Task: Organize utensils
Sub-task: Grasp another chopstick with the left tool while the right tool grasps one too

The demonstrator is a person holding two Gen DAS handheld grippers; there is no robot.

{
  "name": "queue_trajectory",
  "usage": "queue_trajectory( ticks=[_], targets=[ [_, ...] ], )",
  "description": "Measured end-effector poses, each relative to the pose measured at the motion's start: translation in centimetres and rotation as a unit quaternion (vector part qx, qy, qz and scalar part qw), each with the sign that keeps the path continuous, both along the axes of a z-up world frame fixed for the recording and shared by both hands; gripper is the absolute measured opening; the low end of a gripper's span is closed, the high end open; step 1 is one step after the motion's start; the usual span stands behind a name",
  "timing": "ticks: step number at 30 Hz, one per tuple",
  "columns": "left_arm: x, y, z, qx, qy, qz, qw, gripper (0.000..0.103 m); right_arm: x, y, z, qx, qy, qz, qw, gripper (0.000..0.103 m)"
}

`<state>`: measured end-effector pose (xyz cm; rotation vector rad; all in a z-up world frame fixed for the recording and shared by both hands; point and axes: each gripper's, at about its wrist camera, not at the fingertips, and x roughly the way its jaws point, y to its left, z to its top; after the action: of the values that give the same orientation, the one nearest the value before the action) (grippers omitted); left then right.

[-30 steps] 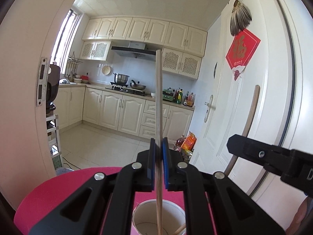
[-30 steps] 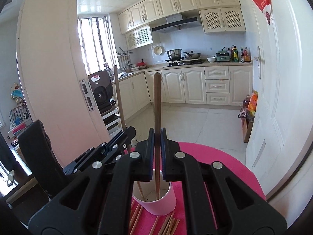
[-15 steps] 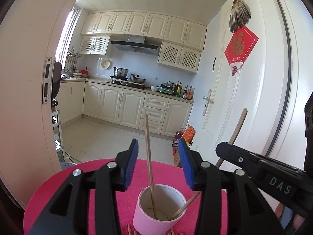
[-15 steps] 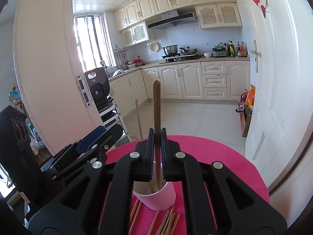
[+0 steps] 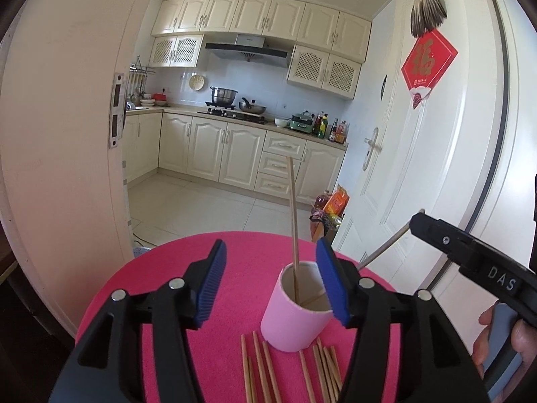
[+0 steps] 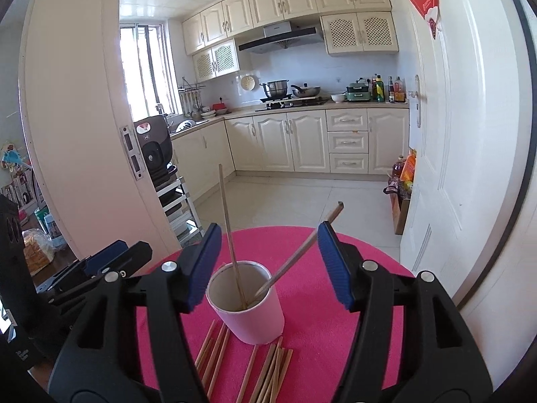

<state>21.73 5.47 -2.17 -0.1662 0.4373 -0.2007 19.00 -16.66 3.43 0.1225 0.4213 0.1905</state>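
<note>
A pink paper cup [image 5: 291,319] [image 6: 251,315] stands on the round pink table top [image 5: 161,268]. Two chopsticks are in it: a pale one [image 5: 292,215] [image 6: 228,228] nearly upright, and a darker one [image 6: 302,248] leaning right. My left gripper [image 5: 272,280] hangs just before the cup; its jaws are opening and its pads touch nothing. My right gripper [image 6: 270,265] is also opening, the dark chopstick loose between its blue pads. Several loose chopsticks [image 5: 258,369] [image 6: 272,369] lie in two bunches in front of the cup.
An open cream door [image 5: 67,134] stands on the left and a white door [image 5: 436,168] close on the right. The kitchen floor lies beyond the table's far edge. A hand [image 5: 510,339] holds the right gripper's handle at the lower right.
Both grippers let go of their chopsticks and opened wide, the left first. The two sticks now rest in the cup. Both grippers drew back, so the loose chopsticks show.
</note>
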Motion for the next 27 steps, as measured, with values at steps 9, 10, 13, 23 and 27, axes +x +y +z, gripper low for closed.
queue_trajectory(
  ticks=[9, 10, 13, 23, 27],
  targets=[
    [0.1, 1.1, -6.3, 0.058, 0.186, -0.032, 0.9802, 0.055, -1.3, -1.2, -3.7, -0.03, 0.09, 0.01, 0.995, 0.059],
    [0.0, 1.0, -7.3, 0.066, 0.205, -0.036, 0.9759, 0.055, -1.3, -1.1, -4.5, -0.033, 0.108, 0.017, 0.993, 0.059],
    [-0.3, 1.1, -9.9, 0.072, 0.253, -0.05, 0.9636, 0.055, -1.2, -0.8, -6.7, -0.045, 0.155, 0.032, 0.986, 0.059],
    [-1.0, 1.3, -14.2, 0.101, 0.318, -0.032, 0.942, 0.055, -1.3, -0.9, -12.1, -0.024, 0.256, 0.075, 0.963, 0.059],
    [-1.2, 1.4, -14.0, 0.105, 0.318, -0.025, 0.9419, 0.055, -1.4, -1.1, -12.8, -0.019, 0.27, 0.077, 0.96, 0.059]
  ],
)
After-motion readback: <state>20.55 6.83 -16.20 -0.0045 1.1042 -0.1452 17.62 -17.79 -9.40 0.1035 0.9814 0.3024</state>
